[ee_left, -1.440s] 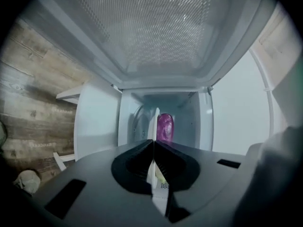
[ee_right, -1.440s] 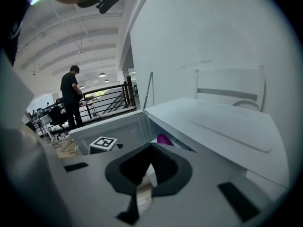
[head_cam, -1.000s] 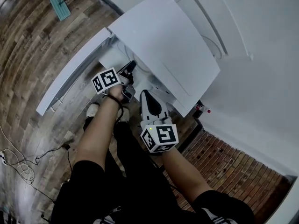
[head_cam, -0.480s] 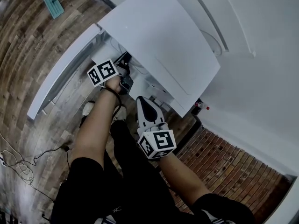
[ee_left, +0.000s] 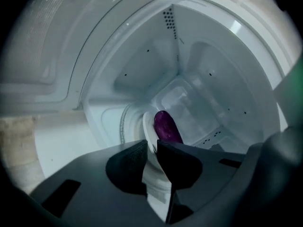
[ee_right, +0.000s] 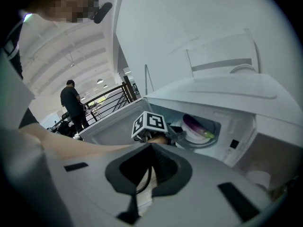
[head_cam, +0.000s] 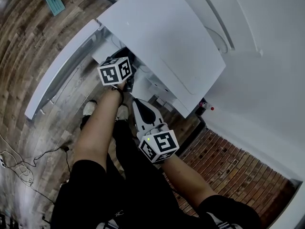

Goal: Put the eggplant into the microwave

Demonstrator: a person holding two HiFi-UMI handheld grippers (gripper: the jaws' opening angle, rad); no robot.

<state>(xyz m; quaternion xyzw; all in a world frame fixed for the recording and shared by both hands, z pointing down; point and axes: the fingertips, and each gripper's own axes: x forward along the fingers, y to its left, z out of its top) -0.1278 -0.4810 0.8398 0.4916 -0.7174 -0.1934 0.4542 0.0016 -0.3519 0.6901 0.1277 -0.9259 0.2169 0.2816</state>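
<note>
The purple eggplant (ee_left: pixel 165 126) lies on a white plate (ee_left: pixel 147 126) inside the white microwave (head_cam: pixel 162 37). From the right gripper view the eggplant (ee_right: pixel 198 125) shows through the open cavity, its green stem pointing right. My left gripper (ee_left: pixel 152 145) reaches into the cavity, and its jaws are opening with the plate's rim between them. In the head view the left gripper (head_cam: pixel 127 61) is half hidden under the microwave's top. My right gripper (ee_right: pixel 152 146) hangs back outside with its tips together and nothing in them; in the head view the right gripper (head_cam: pixel 135 101) sits below the left hand.
The microwave door (head_cam: pixel 62 66) swings out to the left above the wooden floor. A red-capped bottle (head_cam: pixel 206 107) stands by the microwave's right corner. Cables (head_cam: pixel 19 166) trail on the floor at the left. A person (ee_right: pixel 71 100) stands far off by a railing.
The left gripper's marker cube has rolled and shifted up and right toward the cavity. The right gripper has drifted a little down and left.
</note>
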